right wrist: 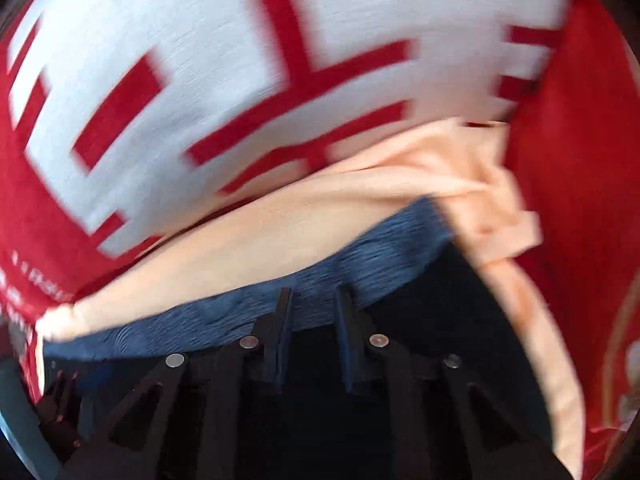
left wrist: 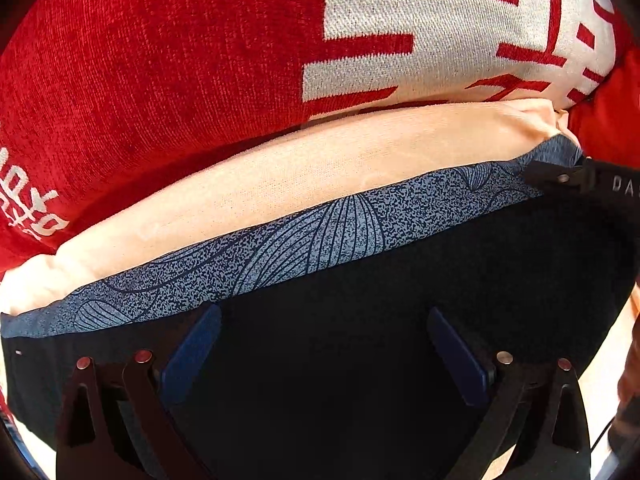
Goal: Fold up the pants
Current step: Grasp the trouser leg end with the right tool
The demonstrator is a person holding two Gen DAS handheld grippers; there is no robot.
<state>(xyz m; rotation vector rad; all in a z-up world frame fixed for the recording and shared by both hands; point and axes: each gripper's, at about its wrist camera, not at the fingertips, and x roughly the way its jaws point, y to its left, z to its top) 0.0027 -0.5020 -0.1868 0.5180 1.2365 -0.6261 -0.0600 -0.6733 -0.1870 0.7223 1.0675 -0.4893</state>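
Observation:
The pants are dark navy fabric (left wrist: 400, 320) with a blue speckled leaf-print band (left wrist: 320, 236) along their far edge, lying on a peach cloth (left wrist: 280, 168). My left gripper (left wrist: 324, 320) is open, its blue pads (left wrist: 192, 352) spread wide just above the dark fabric. The other gripper's black tip (left wrist: 560, 178) rests at the band's right end. In the blurred right wrist view the dark pants (right wrist: 420, 328) and blue band (right wrist: 360, 260) lie below my right gripper (right wrist: 312, 300), whose fingers (right wrist: 280, 332) stand a narrow gap apart, with nothing visibly between them.
A red cushion with white block lettering (left wrist: 200, 60) rises right behind the peach cloth and fills the top of both views (right wrist: 240, 100). The peach cloth bunches up at the right in the right wrist view (right wrist: 500, 216). More red fabric (right wrist: 580, 200) lies to the right.

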